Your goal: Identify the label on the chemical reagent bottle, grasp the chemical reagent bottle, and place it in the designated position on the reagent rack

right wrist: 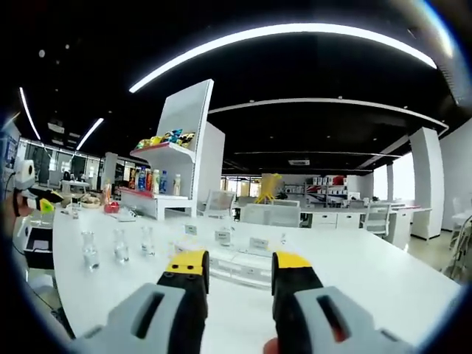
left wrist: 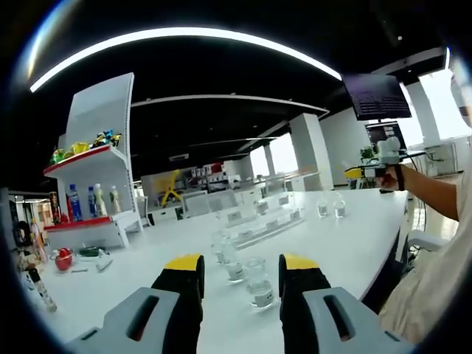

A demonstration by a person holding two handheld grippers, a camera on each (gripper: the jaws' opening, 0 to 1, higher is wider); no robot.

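Several small clear reagent bottles stand on the white table (left wrist: 346, 243). In the left gripper view three of them (left wrist: 258, 284) are lined up just beyond my left gripper (left wrist: 242, 274), which is open and holds nothing. Farther back lies the clear reagent rack (left wrist: 265, 221) with small white labels, and two more bottles (left wrist: 330, 208) stand to its right. A person's hand holds my right gripper (left wrist: 382, 168) above the table's right edge. In the right gripper view my right gripper (right wrist: 237, 269) is open and empty above the rack (right wrist: 228, 254), with three bottles (right wrist: 119, 247) to its left.
A white display shelf (left wrist: 96, 169) with drink bottles and coloured toys stands at the table's far left end, also seen as the shelf (right wrist: 173, 166). A red object (left wrist: 63, 259) and small items lie near it. A person's arm (left wrist: 435, 195) reaches in at the right.
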